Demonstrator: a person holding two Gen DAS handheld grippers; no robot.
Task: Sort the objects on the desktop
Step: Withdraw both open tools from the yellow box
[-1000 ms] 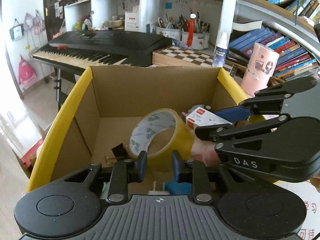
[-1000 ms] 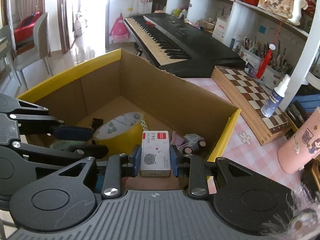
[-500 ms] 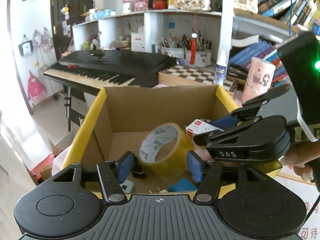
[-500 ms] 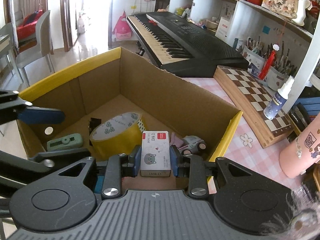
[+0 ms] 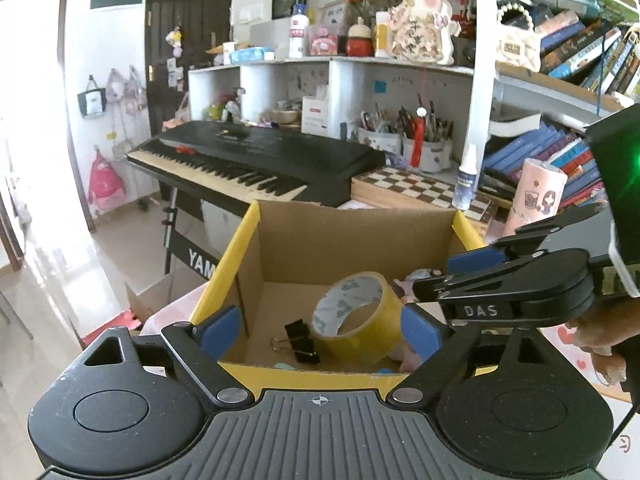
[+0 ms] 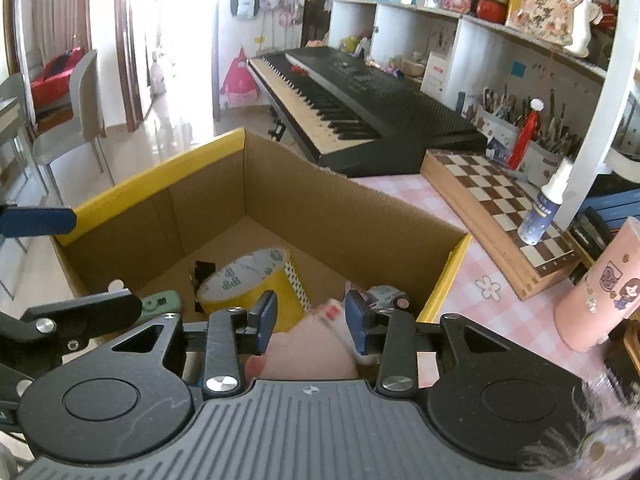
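A cardboard box with yellow rims (image 5: pixel 224 276) (image 6: pixel 160 176) holds a yellow tape roll (image 5: pixel 360 316) (image 6: pixel 256 284), a black binder clip (image 5: pixel 302 340), a green item (image 6: pixel 160 304) and a small toy car (image 6: pixel 388 296). My left gripper (image 5: pixel 320 330) is open and empty, above the box's near rim. My right gripper (image 6: pixel 310 316) is open over the box's right side. The white and red card box (image 6: pixel 328 320) lies tipped between and below its fingers, loose, on something pink (image 6: pixel 308 352).
A black keyboard (image 6: pixel 352 92) stands behind the box. A wooden chessboard (image 6: pixel 496 204), a spray bottle (image 6: pixel 548 200), a pink tumbler (image 6: pixel 600 292), pen cups (image 5: pixel 404 140) and books (image 5: pixel 560 160) sit to the right on the pink checked tablecloth (image 6: pixel 472 276).
My left gripper opened, let go of the tape roll and pulled back up out of the box. My right gripper opened and the card box dropped from it.
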